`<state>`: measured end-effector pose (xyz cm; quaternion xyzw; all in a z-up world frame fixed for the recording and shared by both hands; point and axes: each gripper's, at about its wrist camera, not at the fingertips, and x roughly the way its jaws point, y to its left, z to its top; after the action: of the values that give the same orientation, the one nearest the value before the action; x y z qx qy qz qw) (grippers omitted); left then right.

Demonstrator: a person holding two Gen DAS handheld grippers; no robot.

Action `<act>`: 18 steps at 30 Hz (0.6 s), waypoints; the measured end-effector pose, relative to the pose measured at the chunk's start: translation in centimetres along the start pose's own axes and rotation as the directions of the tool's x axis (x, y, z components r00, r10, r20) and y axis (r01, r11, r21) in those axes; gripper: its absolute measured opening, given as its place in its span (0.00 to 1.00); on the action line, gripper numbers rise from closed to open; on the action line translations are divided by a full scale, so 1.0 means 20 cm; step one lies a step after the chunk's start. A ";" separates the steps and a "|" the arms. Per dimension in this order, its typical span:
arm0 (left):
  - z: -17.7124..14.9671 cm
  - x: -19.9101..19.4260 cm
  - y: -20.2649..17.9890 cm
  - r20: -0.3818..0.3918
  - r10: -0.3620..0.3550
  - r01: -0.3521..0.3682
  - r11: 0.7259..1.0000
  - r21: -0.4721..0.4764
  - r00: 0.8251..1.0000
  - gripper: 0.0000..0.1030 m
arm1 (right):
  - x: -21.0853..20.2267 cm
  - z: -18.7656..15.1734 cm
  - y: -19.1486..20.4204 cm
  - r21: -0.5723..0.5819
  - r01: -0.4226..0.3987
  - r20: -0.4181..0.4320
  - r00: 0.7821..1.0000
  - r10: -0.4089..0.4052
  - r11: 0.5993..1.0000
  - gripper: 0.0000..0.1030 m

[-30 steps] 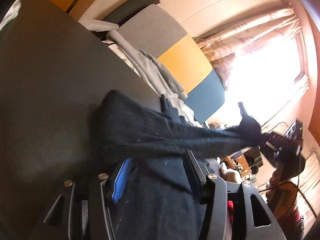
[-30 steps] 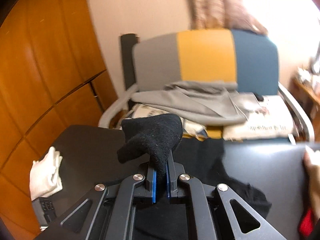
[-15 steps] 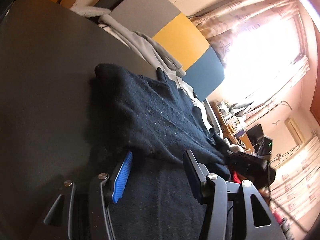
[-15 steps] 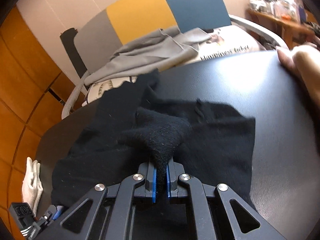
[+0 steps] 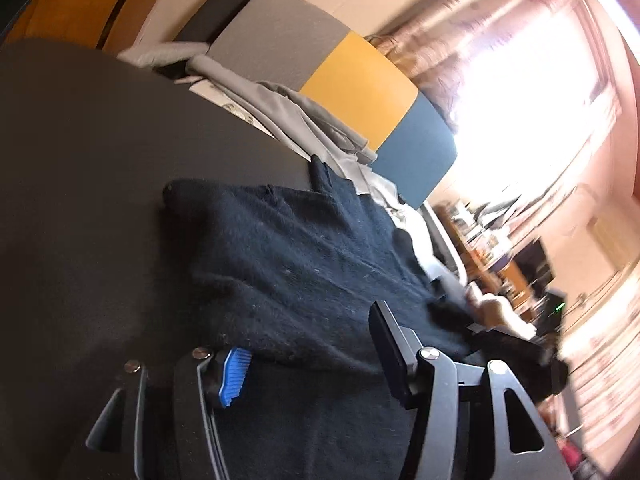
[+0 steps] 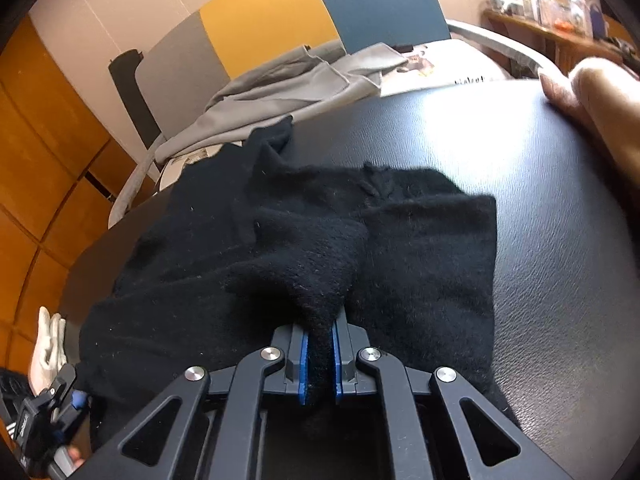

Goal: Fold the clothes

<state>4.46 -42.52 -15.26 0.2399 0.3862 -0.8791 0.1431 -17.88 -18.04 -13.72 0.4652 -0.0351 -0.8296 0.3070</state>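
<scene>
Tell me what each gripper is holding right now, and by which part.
Right gripper pinches a bunched fold of the black sweater. Left gripper is opening, gripping nothing.

The black garment (image 6: 304, 240) hides the left tongs' (image 5: 308, 356) blue pad.

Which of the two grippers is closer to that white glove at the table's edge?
Left. The left gripper, its jaws opening over the black sweater, sits right beside the white glove. The right gripper, clamped on a sweater fold, is farther across the table.
</scene>
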 end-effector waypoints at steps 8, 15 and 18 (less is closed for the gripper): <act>-0.05 0.01 0.05 -0.055 0.016 -0.015 1.000 0.009 0.998 0.55 | -0.07 0.02 -0.19 0.138 -0.001 0.014 1.000 -0.001 0.990 0.50; -0.05 0.01 0.08 -0.048 0.012 -0.012 1.000 -0.001 0.999 0.55 | -0.15 -0.05 -0.26 0.147 -0.008 0.055 0.998 -0.001 0.989 0.58; -0.05 0.01 0.08 -0.058 0.010 -0.009 1.000 0.005 0.998 0.55 | -0.15 0.00 -0.23 0.133 -0.014 0.074 0.997 0.004 0.991 0.66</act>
<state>5.22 -42.83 -16.98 0.2673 0.3870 -0.8720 0.1354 -18.98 -12.76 -12.97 0.4538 -0.1040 -0.8404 0.2775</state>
